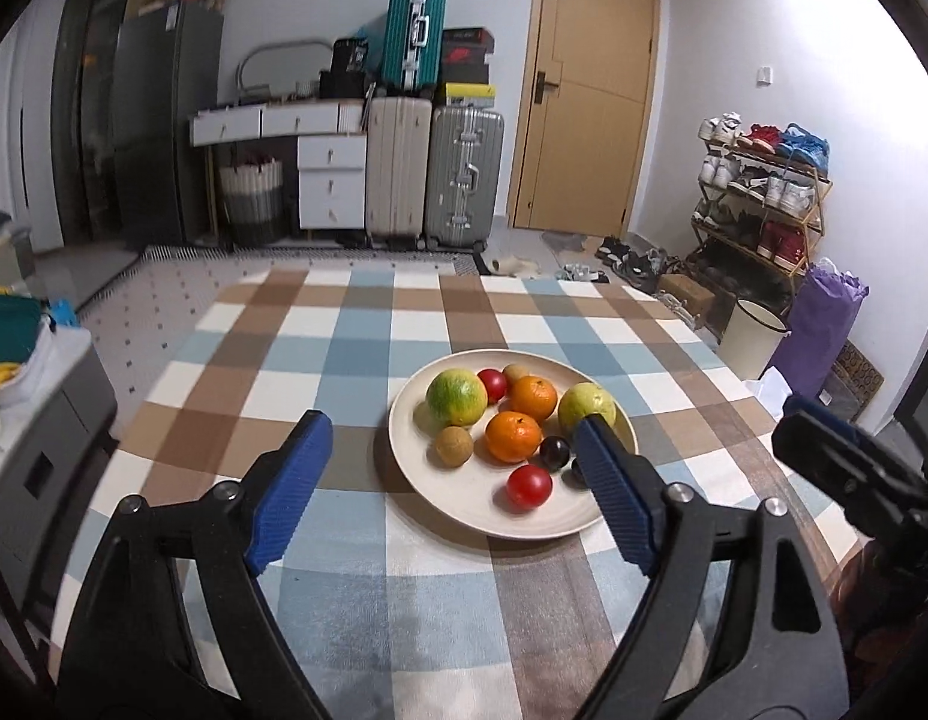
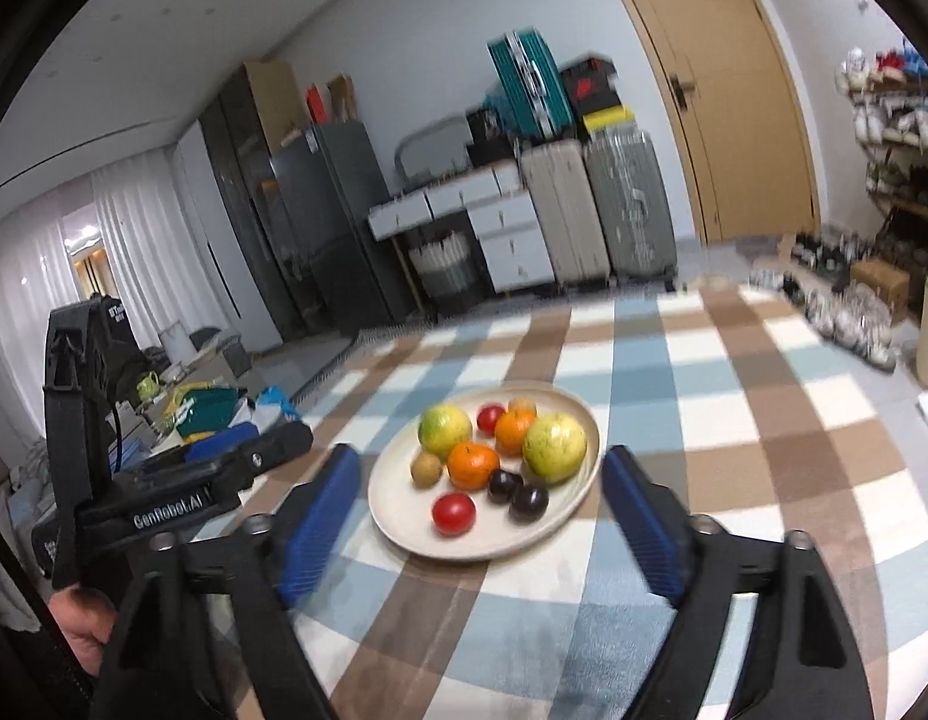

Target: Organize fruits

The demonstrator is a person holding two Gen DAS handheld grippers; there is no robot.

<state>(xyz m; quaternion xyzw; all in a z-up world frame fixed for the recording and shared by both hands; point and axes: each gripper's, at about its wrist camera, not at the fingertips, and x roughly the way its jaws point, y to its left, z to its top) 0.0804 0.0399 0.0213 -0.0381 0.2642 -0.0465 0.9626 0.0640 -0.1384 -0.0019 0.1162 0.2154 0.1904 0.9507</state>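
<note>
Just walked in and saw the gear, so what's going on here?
A person holds two handheld grippers over a checked table. Both the left gripper and the right gripper are open and empty, aimed at a plate of fruit: oranges, tomatoes, plums and greenish fruits. Nothing is picked up yet.

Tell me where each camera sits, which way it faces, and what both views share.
Left wrist: on the left gripper, looking across the checked table at the plate of fruit; the right gripper shows at right.
Right wrist: on the right gripper, tilted, facing the same plate; the left gripper and a hand show at left.
Shared: plate, table, suitcases, door.
</note>
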